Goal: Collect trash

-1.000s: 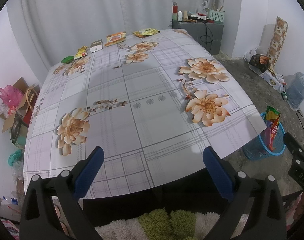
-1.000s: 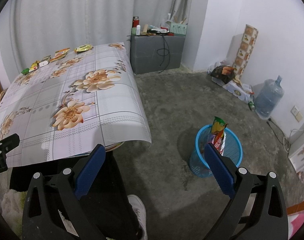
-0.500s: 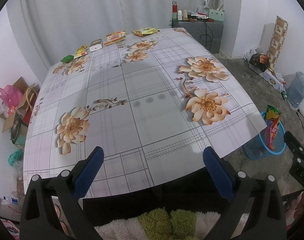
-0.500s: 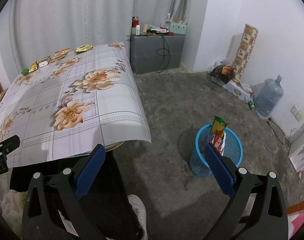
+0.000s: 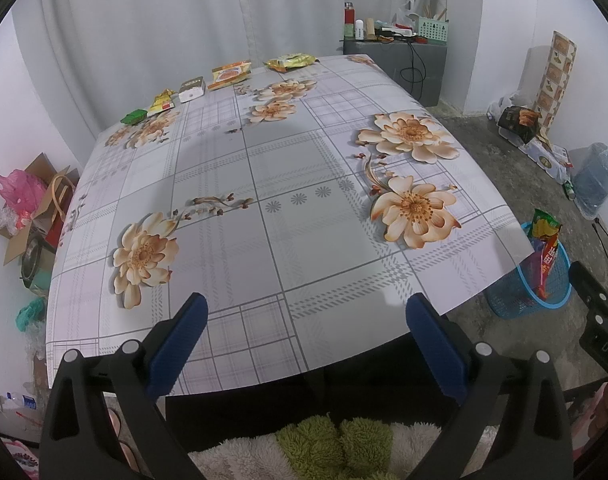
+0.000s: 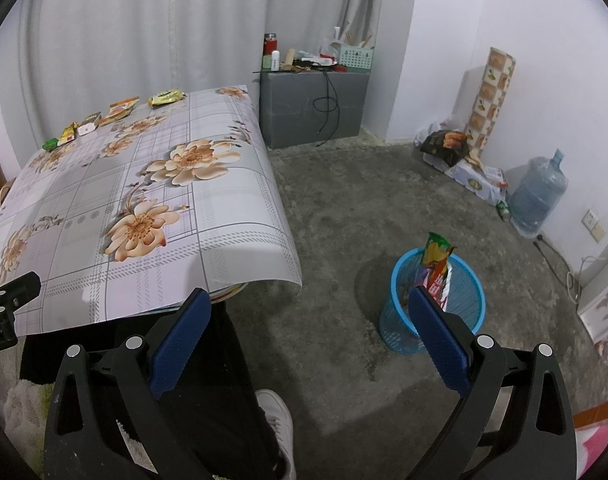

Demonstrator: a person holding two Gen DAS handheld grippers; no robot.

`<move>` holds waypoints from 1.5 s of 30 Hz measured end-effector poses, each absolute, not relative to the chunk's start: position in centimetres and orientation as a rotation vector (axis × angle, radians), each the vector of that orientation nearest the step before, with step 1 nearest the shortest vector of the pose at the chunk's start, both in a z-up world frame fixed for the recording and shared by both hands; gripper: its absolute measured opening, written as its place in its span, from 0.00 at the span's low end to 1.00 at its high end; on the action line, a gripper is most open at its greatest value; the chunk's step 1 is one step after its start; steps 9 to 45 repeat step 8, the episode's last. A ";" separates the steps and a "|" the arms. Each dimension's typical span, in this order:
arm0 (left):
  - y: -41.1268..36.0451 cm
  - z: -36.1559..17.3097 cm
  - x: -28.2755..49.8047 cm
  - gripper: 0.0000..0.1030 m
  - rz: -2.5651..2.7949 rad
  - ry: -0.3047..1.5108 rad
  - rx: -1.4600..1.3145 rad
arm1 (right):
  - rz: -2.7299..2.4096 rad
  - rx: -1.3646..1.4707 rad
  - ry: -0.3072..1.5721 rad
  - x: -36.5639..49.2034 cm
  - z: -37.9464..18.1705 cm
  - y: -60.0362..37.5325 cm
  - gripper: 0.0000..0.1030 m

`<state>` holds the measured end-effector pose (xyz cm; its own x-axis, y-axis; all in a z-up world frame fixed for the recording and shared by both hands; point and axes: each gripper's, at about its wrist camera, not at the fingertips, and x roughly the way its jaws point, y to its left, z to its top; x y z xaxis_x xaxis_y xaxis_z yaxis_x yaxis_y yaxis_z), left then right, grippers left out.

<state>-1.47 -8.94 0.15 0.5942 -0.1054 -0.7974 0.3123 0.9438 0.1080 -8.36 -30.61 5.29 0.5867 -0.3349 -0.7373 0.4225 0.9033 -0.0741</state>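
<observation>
We see wrappers along the table's far edge, perhaps five; our left claw and right claw hover spread, empty, beside the basket.

My left wrist view faces across the table from its near edge; my right wrist view angles right, sharing the table and the blue basket.

Wrappers along table's far edge
</observation>
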 end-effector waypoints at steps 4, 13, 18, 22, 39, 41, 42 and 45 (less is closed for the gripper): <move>-8.9 -0.2 -1.9 0.94 -0.248 0.913 0.246 | -0.442 0.113 0.834 -8.4 5.3 -30.6 0.92; -8.8 -0.2 -1.7 0.94 -0.249 0.914 0.245 | -0.442 0.113 0.834 -8.4 5.3 -30.6 0.92; -8.8 -0.2 -1.7 0.94 -0.249 0.914 0.245 | -0.442 0.113 0.834 -8.4 5.3 -30.6 0.92; -8.8 -0.2 -1.7 0.94 -0.249 0.914 0.245 | -0.442 0.113 0.834 -8.4 5.3 -30.6 0.92; -8.8 -0.2 -1.7 0.94 -0.249 0.914 0.245 | -0.442 0.113 0.834 -8.4 5.3 -30.6 0.92; -8.8 -0.2 -1.7 0.94 -0.249 0.914 0.245 | -0.442 0.113 0.834 -8.4 5.3 -30.6 0.92; -8.8 -0.2 -1.7 0.94 -0.249 0.914 0.245 | -0.442 0.113 0.834 -8.4 5.3 -30.6 0.92; -8.8 -0.2 -1.7 0.94 -0.249 0.914 0.245 | -0.442 0.113 0.834 -8.4 5.3 -30.6 0.92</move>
